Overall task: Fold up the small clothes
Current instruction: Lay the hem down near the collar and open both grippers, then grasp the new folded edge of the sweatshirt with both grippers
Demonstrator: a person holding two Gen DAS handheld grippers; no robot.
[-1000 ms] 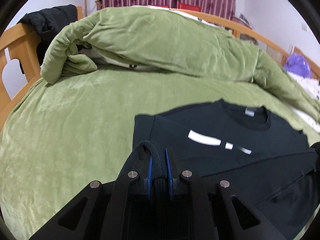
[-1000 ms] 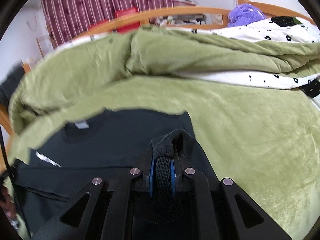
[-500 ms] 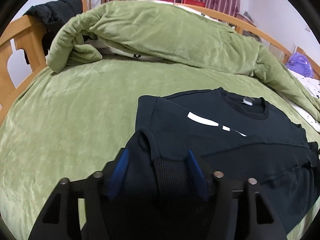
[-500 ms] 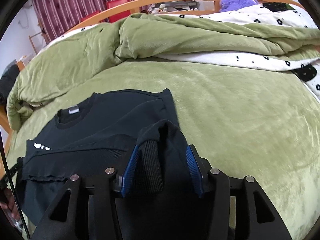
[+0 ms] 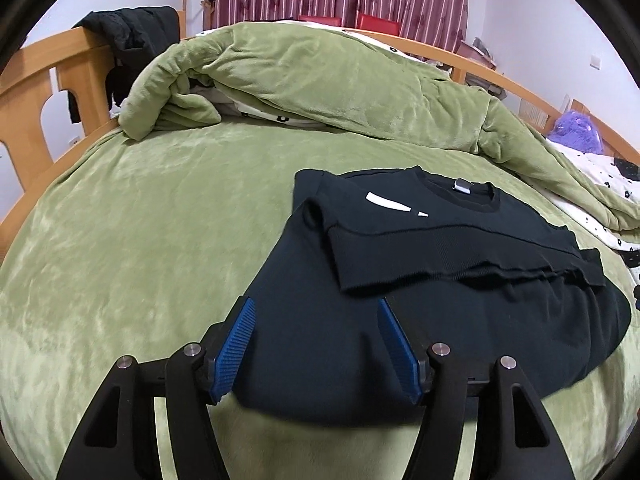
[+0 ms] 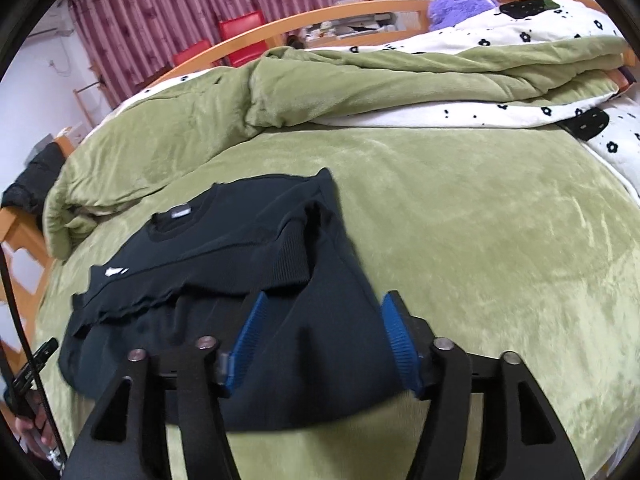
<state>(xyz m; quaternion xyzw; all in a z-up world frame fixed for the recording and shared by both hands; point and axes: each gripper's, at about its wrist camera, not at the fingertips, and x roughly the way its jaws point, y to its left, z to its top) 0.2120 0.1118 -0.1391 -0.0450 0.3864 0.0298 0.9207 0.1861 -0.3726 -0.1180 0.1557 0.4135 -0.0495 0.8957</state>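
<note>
Folding is partway done on a black sweatshirt (image 5: 420,248) that lies on the green bedspread (image 5: 140,240) of a wooden-framed bed, near its front edge. On the left, the left hand-held gripper (image 5: 316,344) hangs over the garment's near left corner with its blue pads (image 5: 234,348) apart and gripping nothing; dark cloth shows between them, but the pads do not press on it. Across the middle, the ribbed hem band (image 5: 440,256) lies turned up over the chest, stopping short of the collar (image 5: 472,200) and leaving part of a white chest print (image 5: 386,203) showing, so the bottom-to-top fold looks laid. On the right, the right hand-held gripper (image 6: 324,344) sits over the near right corner, its jaws opening, with cloth below the gap and no grip on it; the ribbed band (image 6: 292,256) there lies a little bunched rather than flat. Beyond the garment, a rumpled green duvet (image 5: 340,80) is heaped along the far side of the bed, well apart from the work. Judging by the wide rectangle still showing, what remains appears to be smoothing the hem and at least one more fold to make a compact bundle; whether the sleeves are tucked underneath cannot be told.
</note>
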